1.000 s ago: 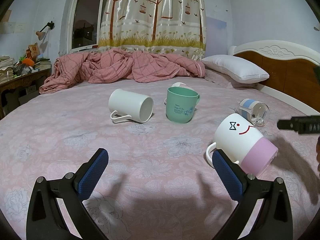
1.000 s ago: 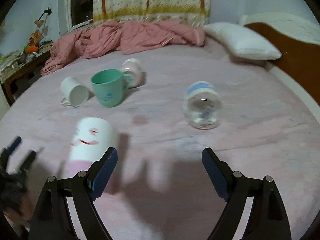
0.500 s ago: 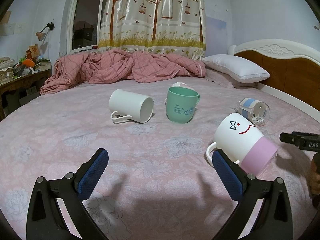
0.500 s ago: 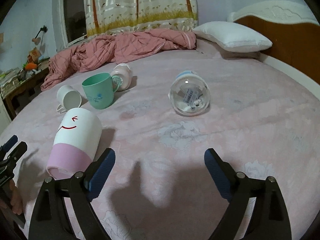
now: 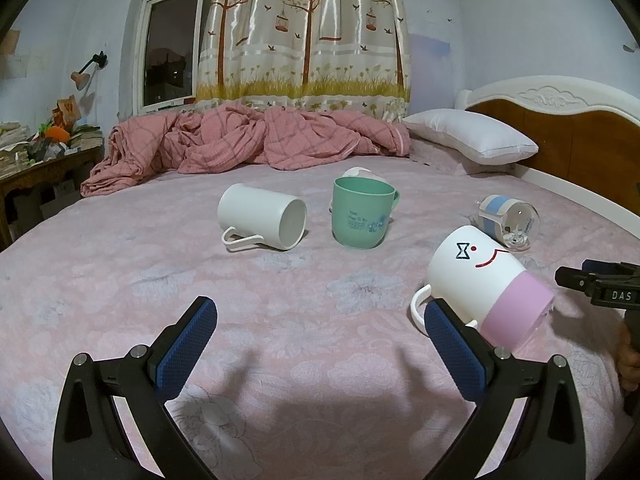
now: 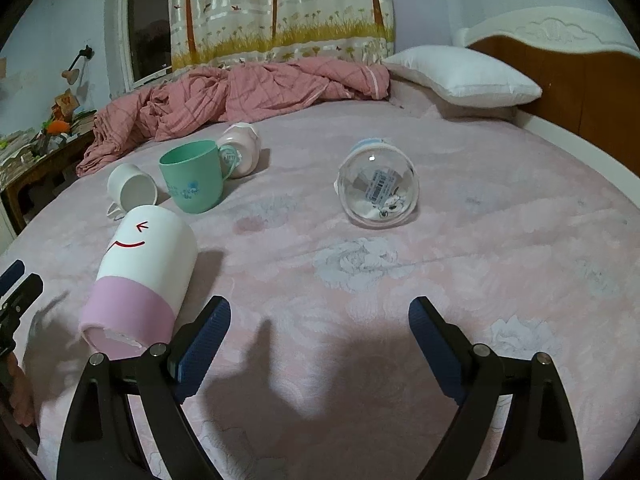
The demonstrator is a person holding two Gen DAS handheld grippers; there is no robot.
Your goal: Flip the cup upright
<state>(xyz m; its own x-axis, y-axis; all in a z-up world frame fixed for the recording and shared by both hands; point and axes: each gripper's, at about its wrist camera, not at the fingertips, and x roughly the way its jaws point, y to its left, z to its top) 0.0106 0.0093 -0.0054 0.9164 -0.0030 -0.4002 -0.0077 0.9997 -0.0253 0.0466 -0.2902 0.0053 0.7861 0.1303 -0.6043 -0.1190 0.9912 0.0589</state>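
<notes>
A white and pink cup with a smiley face (image 5: 486, 284) lies on its side on the bed, mouth toward me; it also shows in the right wrist view (image 6: 140, 276). A plain white mug (image 5: 262, 222) lies on its side. A clear cup with a blue band (image 6: 378, 190) lies on its side. A green cup (image 5: 362, 214) stands upright. My left gripper (image 5: 320, 344) is open and empty, its right finger just beside the smiley cup's handle. My right gripper (image 6: 320, 344) is open and empty, right of the smiley cup.
A small pink cup (image 6: 242, 148) lies behind the green cup. A pink quilt (image 5: 248, 140) is bunched at the far side, a white pillow (image 5: 472, 138) by the wooden headboard (image 5: 580, 136). A cluttered desk (image 5: 36, 160) stands at the left.
The right gripper has swung lower and closer to the bed, beside the smiley cup. The left gripper and the cups have not moved.
</notes>
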